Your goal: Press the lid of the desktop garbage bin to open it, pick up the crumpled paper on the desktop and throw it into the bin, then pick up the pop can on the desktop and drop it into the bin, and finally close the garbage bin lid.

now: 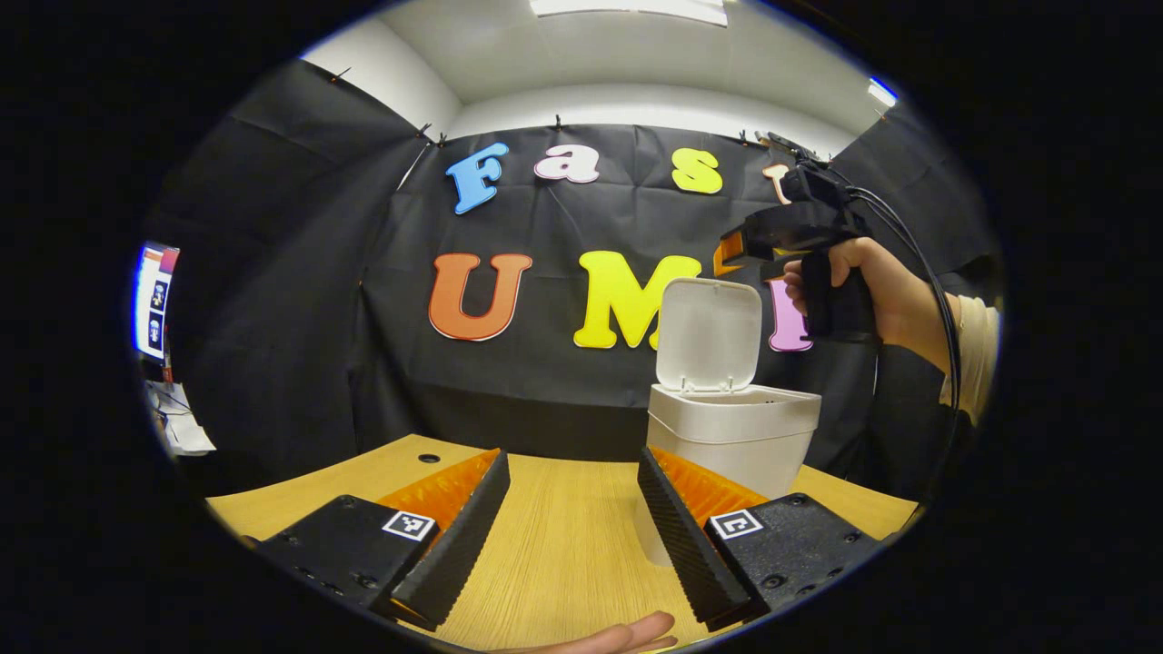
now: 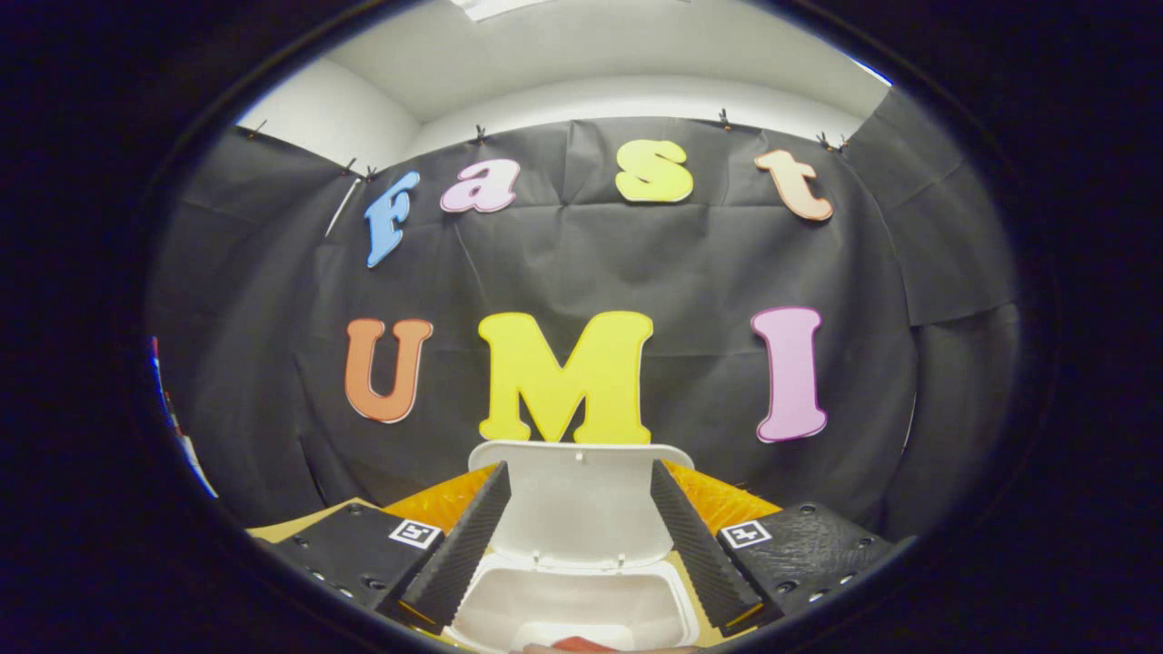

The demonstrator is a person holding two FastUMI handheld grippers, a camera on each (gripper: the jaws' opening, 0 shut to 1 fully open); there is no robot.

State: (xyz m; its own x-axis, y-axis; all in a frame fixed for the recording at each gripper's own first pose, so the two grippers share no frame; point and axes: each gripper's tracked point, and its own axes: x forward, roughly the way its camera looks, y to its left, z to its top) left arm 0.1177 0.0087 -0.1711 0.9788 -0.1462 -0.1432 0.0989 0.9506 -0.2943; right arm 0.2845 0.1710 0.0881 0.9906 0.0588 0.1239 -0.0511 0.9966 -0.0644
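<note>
1. Nearest in the left gripper view: left gripper (image 1: 572, 536), jaws wide apart and holding nothing, low over the wooden surface (image 1: 563, 545); a fingertip (image 1: 627, 634) of the holding hand peeking in at the bottom edge.
2. Farther off, upper right of that view: right gripper (image 1: 740, 250) raised above and just right of the bin, gripped by a hand (image 1: 863, 286) on its dark handle, pale sleeve (image 1: 977, 350) at the wrist, cable trailing back.
3. In the right gripper view: right gripper (image 2: 581, 536) with jaws spread, empty, poised directly over the bin's mouth and aimed at the raised lid.
4. Bare wood between the left jaws and off to the left; surface edge meeting the black cloth wall (image 1: 300, 300) behind.
5. White desktop garbage bin (image 1: 736, 436) standing right of centre near the back edge, lid (image 1: 709, 334) flipped up and upright on its rear hinge.
6. Inside the bin, seen from above: something red (image 2: 581, 643) at the bottom, too cut off to identify.
</note>
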